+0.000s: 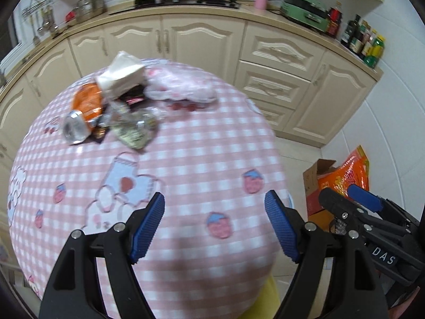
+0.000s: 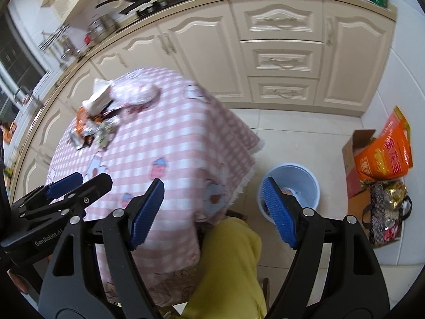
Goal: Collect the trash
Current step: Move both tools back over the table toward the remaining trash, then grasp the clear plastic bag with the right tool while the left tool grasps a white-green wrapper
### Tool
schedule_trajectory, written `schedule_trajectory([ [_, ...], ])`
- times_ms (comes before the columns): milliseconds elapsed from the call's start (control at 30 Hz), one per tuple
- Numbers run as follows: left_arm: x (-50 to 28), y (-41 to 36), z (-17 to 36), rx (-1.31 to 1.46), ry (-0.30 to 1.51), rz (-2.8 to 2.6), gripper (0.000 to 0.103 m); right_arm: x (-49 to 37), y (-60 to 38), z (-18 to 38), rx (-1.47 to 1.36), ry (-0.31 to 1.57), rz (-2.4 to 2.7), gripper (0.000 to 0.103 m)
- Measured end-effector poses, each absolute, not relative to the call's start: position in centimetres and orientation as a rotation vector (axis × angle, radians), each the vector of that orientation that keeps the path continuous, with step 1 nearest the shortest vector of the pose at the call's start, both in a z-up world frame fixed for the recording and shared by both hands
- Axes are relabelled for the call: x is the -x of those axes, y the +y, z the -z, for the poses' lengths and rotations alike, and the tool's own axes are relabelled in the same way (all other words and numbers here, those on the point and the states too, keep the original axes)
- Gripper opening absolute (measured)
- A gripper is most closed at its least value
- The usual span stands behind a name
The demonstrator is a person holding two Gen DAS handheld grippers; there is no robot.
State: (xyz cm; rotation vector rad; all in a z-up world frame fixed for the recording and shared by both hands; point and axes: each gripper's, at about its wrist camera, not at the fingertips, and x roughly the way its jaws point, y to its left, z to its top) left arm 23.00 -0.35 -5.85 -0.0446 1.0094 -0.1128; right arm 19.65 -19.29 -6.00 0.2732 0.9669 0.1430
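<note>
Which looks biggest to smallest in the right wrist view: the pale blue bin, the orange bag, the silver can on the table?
1. Pale blue plastic bin, close with
2. Orange printed bag: too alike to separate.
3. Crushed silver can, smallest, also farthest.

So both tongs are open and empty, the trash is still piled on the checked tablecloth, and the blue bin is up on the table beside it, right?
Not quite. The blue bin stands on the floor beside the table, as the right wrist view shows. The rest holds: the left tongs and right tongs are open and empty, and the trash pile is on the checked tablecloth.
</note>
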Motion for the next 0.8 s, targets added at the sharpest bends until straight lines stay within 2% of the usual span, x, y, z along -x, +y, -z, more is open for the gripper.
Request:
schedule_trajectory([
  [500,-22.8,11.5,5.4,0.165,0.986,-0.054,0.076,-23.9,-7.4,4.3,-0.107,0.974,-0.292,0.076],
  [800,-24.9,17.9,5.7,0.226,0.987,-0.145,0.076,-28.9,-2.0,5.2,-0.094,1.05,-0.372,0.076],
])
